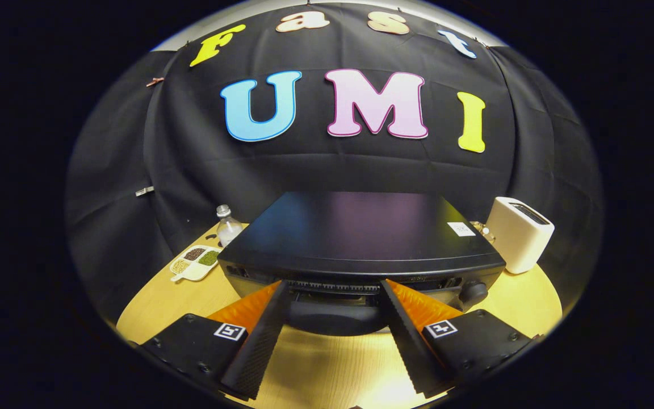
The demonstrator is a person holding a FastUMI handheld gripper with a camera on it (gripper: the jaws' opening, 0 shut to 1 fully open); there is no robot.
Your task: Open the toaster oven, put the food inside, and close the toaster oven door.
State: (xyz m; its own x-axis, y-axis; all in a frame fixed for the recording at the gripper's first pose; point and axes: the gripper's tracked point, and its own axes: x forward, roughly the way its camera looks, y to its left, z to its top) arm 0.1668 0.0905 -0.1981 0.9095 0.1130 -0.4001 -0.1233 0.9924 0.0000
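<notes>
In the gripper view, the gripper (pixel 335 287) has its two fingers spread wide apart, grasping nothing. The fingertips (pixel 281 289) reach up to the front of the toaster oven (pixel 355 233), one on each side of its middle; whether they touch the front face cannot be told from here.

The toaster oven is a low black box standing on the round wooden table (pixel 159 301), straight ahead of the fingers. Its flat glossy top carries a small white sticker (pixel 461 229) near the far right corner. A row of vent slots runs along the upper front edge between the two fingertips, and a dark rounded part of the front, seemingly the door or its handle, bulges out below them. A round knob (pixel 473 292) sits at the right end of the front. The inside of the oven is hidden.

To the left of the oven, near the table's edge, lies a white divided tray (pixel 195 263) with separate compartments holding dark brown, green and pale yellowish grains or beans. Just behind it, beside the oven's left rear corner, stands a clear plastic bottle (pixel 227 226) with a cap; its contents cannot be made out.

To the right of the oven stands a cream slot toaster (pixel 519 233), upright, its dark slot open on top. Something small lies between it and the oven, too small to tell.
</notes>
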